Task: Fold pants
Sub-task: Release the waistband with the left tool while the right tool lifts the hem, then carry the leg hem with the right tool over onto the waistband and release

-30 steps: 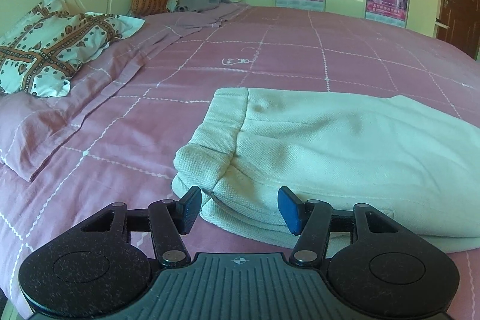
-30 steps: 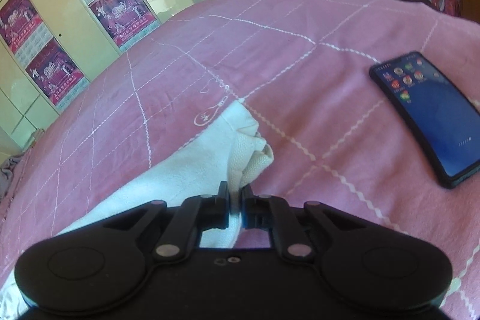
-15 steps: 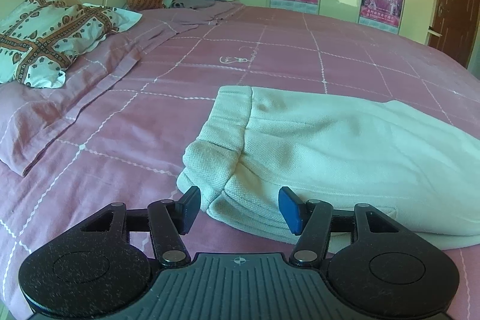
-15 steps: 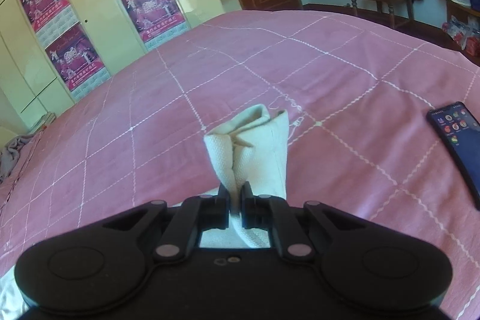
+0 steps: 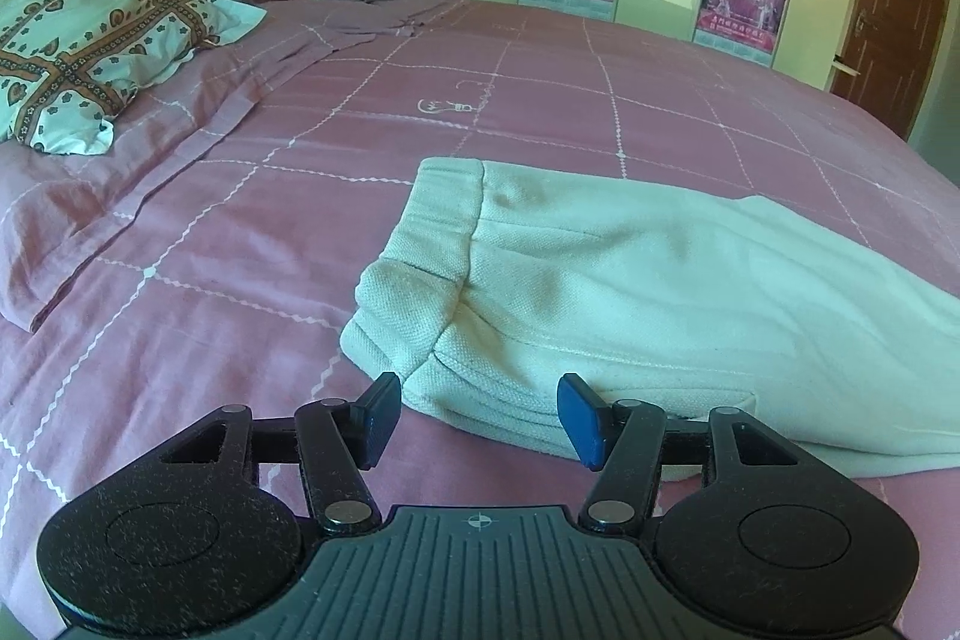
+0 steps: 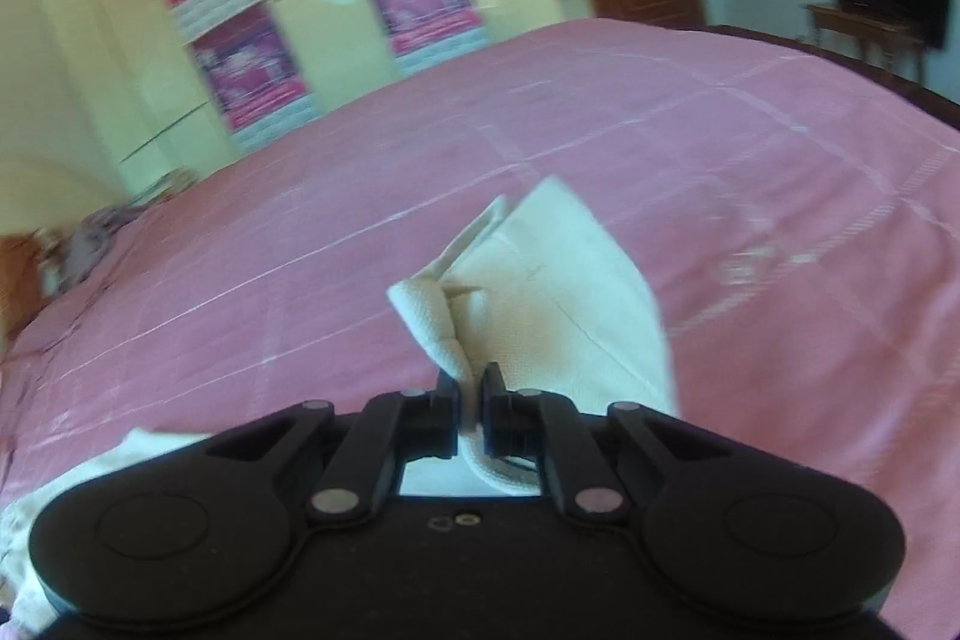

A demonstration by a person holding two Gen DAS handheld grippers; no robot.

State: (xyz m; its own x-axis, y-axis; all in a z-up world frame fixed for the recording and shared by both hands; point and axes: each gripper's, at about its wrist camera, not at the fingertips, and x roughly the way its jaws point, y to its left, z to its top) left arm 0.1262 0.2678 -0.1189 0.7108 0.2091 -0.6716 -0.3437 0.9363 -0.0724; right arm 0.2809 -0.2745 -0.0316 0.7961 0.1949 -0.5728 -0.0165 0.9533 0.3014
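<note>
left wrist view: the pale pants (image 5: 630, 292) lie folded on the pink bed (image 5: 540, 112), waistband end nearest the left tongs (image 5: 480, 415), whose blue pads stand apart on either side of that edge without pressing it. right wrist view: the right tongs (image 6: 471, 400) are clenched on a bunched pants leg end (image 6: 540, 298), lifted off the bed.

The left gripper (image 5: 478, 418) is hovering with jaws apart at the waistband end of the cream pants (image 5: 630, 292), which are lying folded on the pink bedspread (image 5: 252, 220); its 2 blue pads (image 5: 579, 421) are not pressing the cloth.
</note>
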